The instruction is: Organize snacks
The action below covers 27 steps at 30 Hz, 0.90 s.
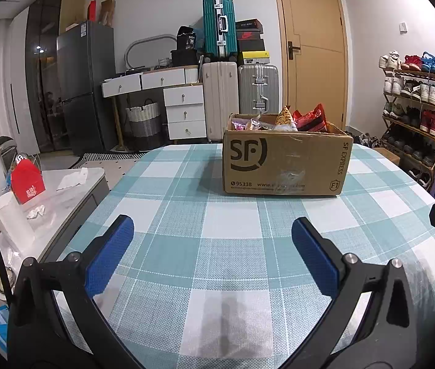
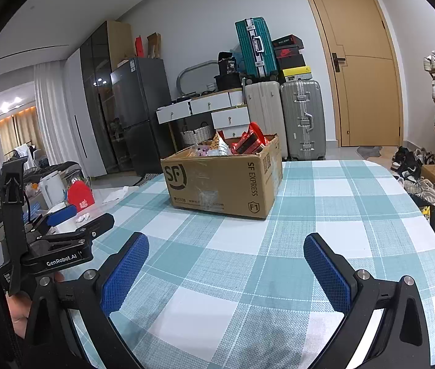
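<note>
A brown SF Express cardboard box (image 1: 285, 163) stands on the far part of a table with a teal and white checked cloth (image 1: 217, 246). Several snack packets poke out of its open top, among them red bags (image 1: 311, 120) and a yellow bag (image 1: 285, 118). The same box (image 2: 222, 184) shows in the right wrist view, with red packets (image 2: 249, 141) sticking up. My left gripper (image 1: 213, 253) hovers open over the near cloth, well short of the box, with nothing between its blue pads. My right gripper (image 2: 226, 272) is also open and empty. The left gripper (image 2: 60, 218) appears beside it at the left.
A low white side table (image 1: 64, 190) at the left holds a red carton (image 1: 27, 181), a white cup (image 1: 11, 218) and a kettle. Suitcases (image 1: 257, 89), drawers and a fridge (image 1: 85, 86) stand behind the table. A shoe rack (image 1: 417, 107) lines the right wall.
</note>
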Motion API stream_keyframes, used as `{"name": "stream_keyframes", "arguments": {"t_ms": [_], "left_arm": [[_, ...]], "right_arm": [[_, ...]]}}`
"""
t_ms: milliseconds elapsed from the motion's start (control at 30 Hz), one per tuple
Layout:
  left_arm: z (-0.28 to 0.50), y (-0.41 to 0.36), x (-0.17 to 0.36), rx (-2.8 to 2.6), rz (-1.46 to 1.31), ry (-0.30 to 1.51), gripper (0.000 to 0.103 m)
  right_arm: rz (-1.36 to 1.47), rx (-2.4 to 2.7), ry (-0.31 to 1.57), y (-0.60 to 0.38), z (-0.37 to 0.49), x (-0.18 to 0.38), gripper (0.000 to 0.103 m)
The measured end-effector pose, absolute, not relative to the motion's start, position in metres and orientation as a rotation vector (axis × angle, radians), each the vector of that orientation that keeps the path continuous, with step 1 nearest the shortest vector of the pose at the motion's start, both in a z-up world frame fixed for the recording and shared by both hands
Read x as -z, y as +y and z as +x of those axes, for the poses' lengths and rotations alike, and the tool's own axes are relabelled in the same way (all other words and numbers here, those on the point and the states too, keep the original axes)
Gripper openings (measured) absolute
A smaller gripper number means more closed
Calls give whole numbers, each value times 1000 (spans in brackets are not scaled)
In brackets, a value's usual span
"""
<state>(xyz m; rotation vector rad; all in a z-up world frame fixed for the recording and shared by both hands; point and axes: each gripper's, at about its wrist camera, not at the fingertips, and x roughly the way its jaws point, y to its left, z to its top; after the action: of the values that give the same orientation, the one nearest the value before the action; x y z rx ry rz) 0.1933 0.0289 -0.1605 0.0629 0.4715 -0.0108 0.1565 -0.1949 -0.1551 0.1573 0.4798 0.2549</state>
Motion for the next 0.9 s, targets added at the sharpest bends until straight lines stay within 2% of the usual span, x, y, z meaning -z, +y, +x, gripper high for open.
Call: {"name": "stream_keyframes", "arguments": {"t_ms": [900], "left_arm": [[196,34,164,4,56,480,103]], "right_arm": [[157,-259,483,-192,157,157,103]]}}
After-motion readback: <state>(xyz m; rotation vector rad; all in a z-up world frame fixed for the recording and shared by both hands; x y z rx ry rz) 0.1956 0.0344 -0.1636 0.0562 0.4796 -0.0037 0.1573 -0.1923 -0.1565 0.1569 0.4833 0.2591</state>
